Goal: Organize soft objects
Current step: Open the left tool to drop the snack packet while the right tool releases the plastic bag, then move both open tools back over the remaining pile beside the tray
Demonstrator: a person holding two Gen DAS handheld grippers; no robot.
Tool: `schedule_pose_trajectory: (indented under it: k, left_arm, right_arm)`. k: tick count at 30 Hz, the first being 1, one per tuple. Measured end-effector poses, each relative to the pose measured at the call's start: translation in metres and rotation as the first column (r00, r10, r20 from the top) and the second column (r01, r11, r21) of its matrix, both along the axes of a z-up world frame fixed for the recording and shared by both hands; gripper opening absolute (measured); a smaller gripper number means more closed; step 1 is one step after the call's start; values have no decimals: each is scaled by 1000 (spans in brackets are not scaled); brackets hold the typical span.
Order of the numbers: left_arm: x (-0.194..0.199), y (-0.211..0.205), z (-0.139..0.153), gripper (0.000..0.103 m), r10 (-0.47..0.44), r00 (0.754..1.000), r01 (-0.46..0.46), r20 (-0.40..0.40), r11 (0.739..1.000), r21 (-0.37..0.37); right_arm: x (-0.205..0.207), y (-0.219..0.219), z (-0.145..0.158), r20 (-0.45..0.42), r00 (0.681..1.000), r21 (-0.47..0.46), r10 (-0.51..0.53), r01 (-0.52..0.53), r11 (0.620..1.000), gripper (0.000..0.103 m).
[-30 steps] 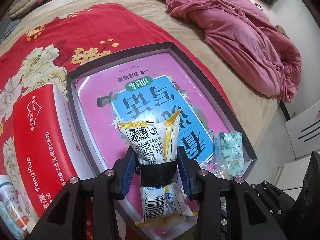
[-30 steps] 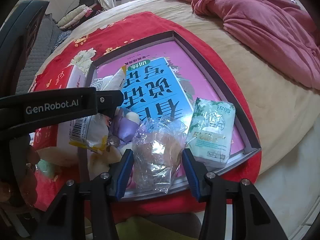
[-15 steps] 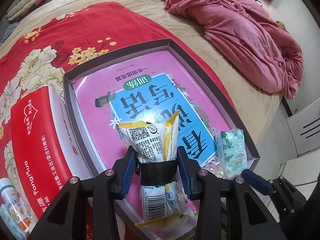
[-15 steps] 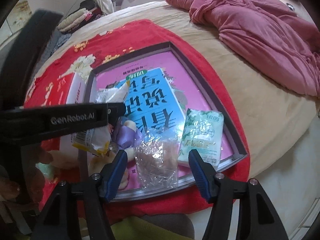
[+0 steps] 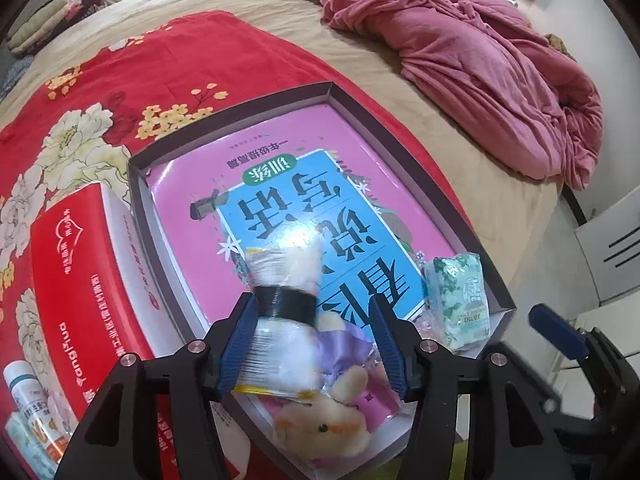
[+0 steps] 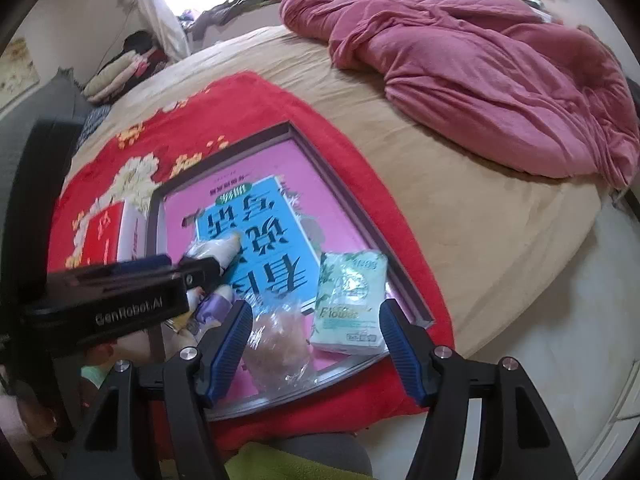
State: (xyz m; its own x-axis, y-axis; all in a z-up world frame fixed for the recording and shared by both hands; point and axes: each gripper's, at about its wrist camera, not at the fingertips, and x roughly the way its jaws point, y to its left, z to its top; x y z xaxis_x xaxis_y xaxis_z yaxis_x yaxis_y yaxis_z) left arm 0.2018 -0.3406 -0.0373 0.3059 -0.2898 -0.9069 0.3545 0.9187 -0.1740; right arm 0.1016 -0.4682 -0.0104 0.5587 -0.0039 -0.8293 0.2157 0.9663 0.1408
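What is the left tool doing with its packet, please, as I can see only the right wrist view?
Observer: The left tool is open; the black-banded packet sits loose between its fingers.
Operator: Thank you. What lies beneath the packet?
Observer: A cream plush toy with purple cloth, at the near corner of the tray.
Operator: Is anything beside the red box?
Observer: Small bottles stand at the near end of the red box.
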Motion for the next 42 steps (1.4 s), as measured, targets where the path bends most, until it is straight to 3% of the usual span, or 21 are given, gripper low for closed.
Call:
schedule_pose_trajectory:
  k: [4,7,20,42]
  left_arm:
    - [-4,3,4,62,-8,1000,8,0,1000,-15]
    - [-8,5,7,73,-6,1000,7,5,1000,-22]
    - [-25,23,33,78,2,998,0,64,999,-40]
    - [-68,108,85,80,103,980,-92,170,993,-67]
  right_arm:
    - [-5,-5,7,13,1000,-7,-27,27,1000,66]
    - [-8,-4,9,11,999,-4,-33,33,999,66]
    - [-16,0,21,56,998,11,-35,34,999,68]
    - [-26,34,63,144,989,-2,-30,30,1000,75]
